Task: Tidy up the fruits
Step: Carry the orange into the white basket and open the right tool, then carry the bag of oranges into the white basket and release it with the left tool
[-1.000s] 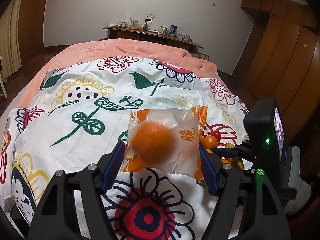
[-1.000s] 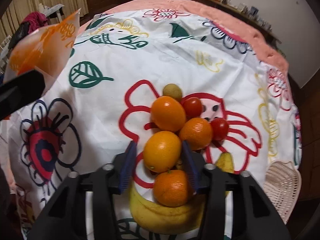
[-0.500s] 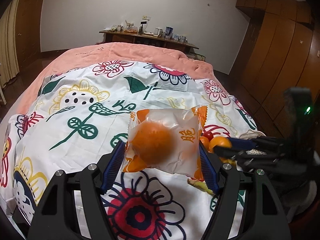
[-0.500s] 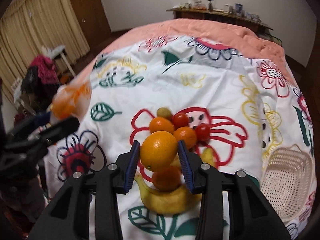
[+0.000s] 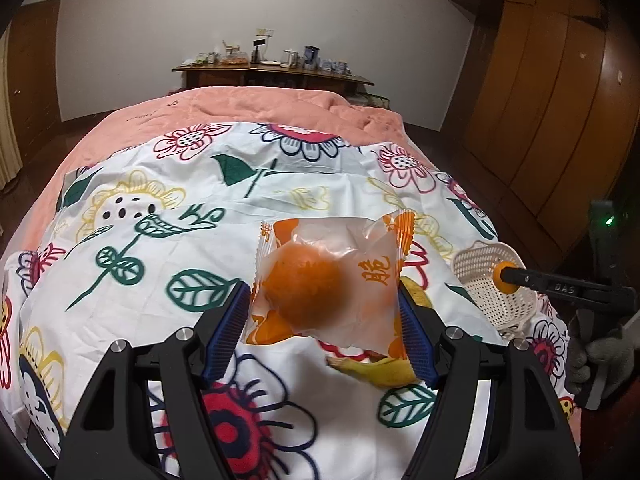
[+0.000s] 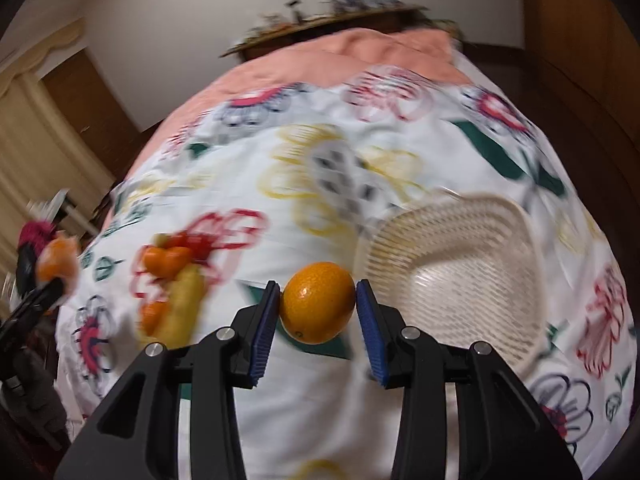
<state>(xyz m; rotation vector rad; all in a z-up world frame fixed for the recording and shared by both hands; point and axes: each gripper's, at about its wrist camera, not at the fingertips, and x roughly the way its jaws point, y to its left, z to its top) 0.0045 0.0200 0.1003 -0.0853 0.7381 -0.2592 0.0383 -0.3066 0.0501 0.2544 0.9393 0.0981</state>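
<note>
My left gripper (image 5: 324, 320) is shut on a clear plastic bag holding an orange (image 5: 304, 292), lifted above the flowered bedspread. My right gripper (image 6: 318, 312) is shut on a bare orange (image 6: 318, 302) and hangs just left of a cream mesh basket (image 6: 456, 264). In the left wrist view the same orange (image 5: 503, 278) and right gripper sit over the basket (image 5: 486, 276) at the right edge, held by a gloved hand (image 5: 600, 356). A blurred pile of oranges, tomatoes and a banana (image 6: 172, 276) lies on the bed to the left. A banana (image 5: 380, 368) shows under the bag.
The bed is covered by a white floral sheet (image 5: 160, 240) over a pink quilt (image 5: 248, 108). A wooden desk with cups and jars (image 5: 272, 68) stands behind the bed. Wooden wardrobes (image 5: 552, 112) line the right wall. Curtains and a cluttered stand (image 6: 40, 216) are at left.
My right gripper lifted the orange off the fruit pile and swung right, rolling, until it reached the basket. My left gripper kept the bagged orange and drifted slightly.
</note>
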